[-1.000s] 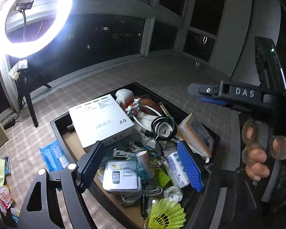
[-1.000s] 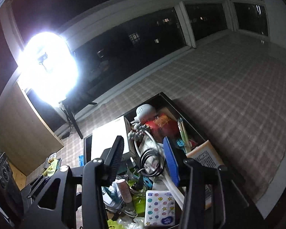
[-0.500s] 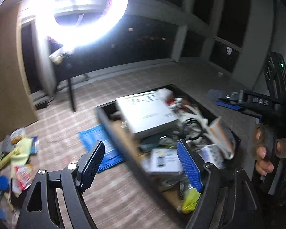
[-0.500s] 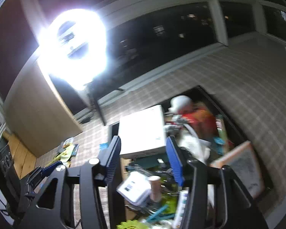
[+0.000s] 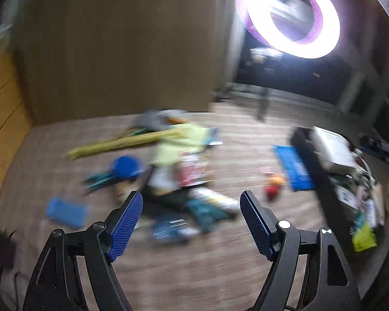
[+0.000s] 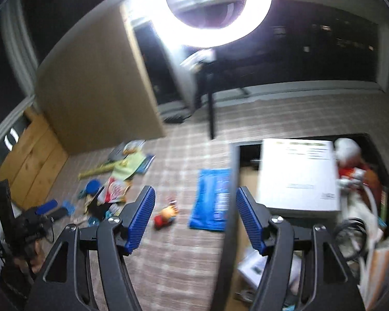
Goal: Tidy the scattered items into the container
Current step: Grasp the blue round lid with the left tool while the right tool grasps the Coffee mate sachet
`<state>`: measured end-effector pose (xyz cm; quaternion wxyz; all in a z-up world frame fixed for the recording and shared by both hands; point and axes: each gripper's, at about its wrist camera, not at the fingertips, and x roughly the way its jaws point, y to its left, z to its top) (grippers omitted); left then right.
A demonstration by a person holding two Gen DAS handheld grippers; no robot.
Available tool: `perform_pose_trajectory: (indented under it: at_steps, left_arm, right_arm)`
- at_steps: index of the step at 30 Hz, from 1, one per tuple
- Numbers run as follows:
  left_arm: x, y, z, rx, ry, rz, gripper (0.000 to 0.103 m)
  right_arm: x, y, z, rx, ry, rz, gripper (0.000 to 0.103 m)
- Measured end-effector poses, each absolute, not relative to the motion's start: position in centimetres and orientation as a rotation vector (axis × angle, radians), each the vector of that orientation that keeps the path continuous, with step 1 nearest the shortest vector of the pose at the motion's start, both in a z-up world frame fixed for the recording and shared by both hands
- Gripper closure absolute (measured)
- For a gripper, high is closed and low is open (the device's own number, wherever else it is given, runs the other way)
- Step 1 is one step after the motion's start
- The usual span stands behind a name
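Checked flooring fills both views under a glaring ring light [image 6: 217,7]. We see the scattered items [image 5: 173,171] heaped at the middle of the left wrist view, with the container [image 6: 376,153], already crowded, at lower right of the right wrist view. Our worry is the blur: we could misjudge a reach and jab the heap. Left hand-held gripper [image 5: 192,223] and right hand-held gripper [image 6: 194,220] both gape wide, holding nothing, touching nothing.

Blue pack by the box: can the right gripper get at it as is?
Probably yes. The blue pack lies flat on open floor, nothing on top, and the right gripper is open and empty just short of it. Its right edge sits tight against the box wall, limiting a side grasp.
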<state>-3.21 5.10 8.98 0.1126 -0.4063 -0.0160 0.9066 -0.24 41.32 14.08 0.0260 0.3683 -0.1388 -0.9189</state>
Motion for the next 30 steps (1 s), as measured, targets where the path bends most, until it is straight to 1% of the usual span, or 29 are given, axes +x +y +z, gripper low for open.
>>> perform_pose_trajectory:
  at_steps: [5,12,17,22,25,30]
  left_arm:
    - [-2.8,-0.7,7.5,-1.258,-0.156,2.773,0.028]
    - [-3.5,-3.3,6.5,-1.294,-0.151,2.809,0.028]
    - [-6.1,-2.1,6.3,-1.261,-0.062,2.758,0.028]
    - [-9.0,-0.1,5.7,-1.245,0.103,2.668,0.028]
    - [-11.0,0.6,4.9,-1.252,0.181,2.605,0.028]
    - [-13.7,1.1,3.4,-1.289,0.236,2.544,0.028]
  right_arm:
    - [-3.1,37.2,12.7,1.204,-0.347,-2.742,0.039]
    - [-6.9,31.4,11.0,1.269,-0.25,-2.617,0.039]
    - [-9.9,27.2,8.9,1.32,-0.162,-2.521,0.039]
    - [-12.5,24.1,6.5,1.377,-0.105,-2.447,0.039]
    - [-13.9,23.3,5.4,1.403,-0.109,-2.417,0.039]
    - [-15.6,22.1,3.9,1.441,-0.105,-2.372,0.039]
